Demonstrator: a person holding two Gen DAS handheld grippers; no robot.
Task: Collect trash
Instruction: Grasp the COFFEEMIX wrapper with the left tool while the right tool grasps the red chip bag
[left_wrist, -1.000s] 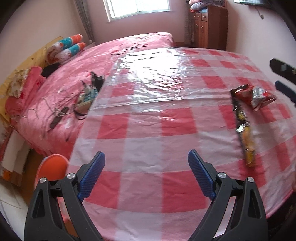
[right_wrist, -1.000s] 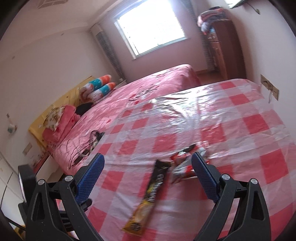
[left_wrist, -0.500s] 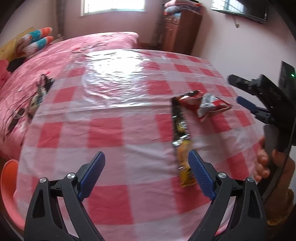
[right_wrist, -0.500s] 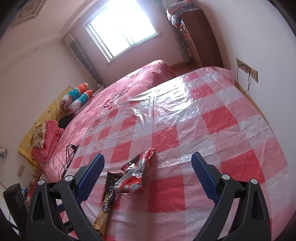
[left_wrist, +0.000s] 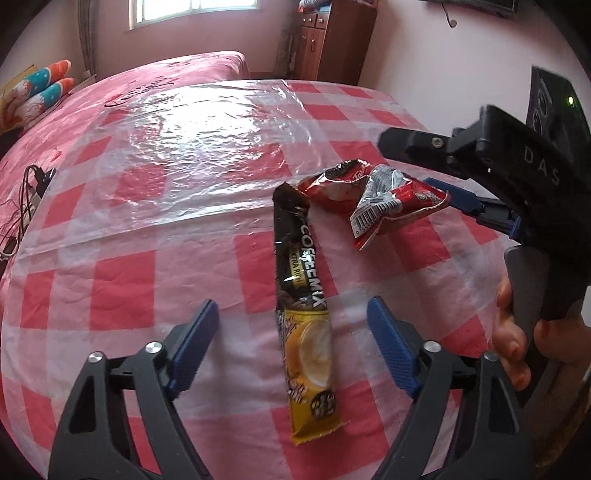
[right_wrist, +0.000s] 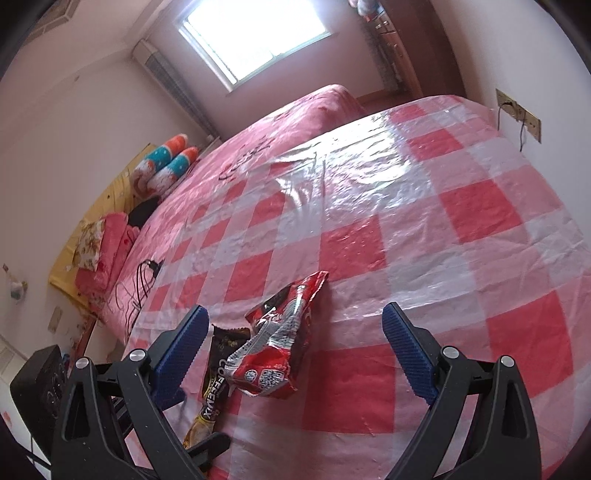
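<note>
Going for the wrappers

Our left gripper (left_wrist: 291, 332) is closing around the coffee stick (left_wrist: 304, 306), untouched; right gripper (right_wrist: 295, 339) gapes over the red wrapper (right_wrist: 277, 347). We'd pinch low.

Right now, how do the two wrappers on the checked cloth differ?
The coffee stick is long, narrow and lies flat; the red wrapper is wider, crumpled and puffed up. The stick is black and yellow; the wrapper is red with a silvery inside and a barcode. The stick lies between the left fingers; the red wrapper lies farther off. Both are foil snack trash on the cloth, and their ends meet.
</note>
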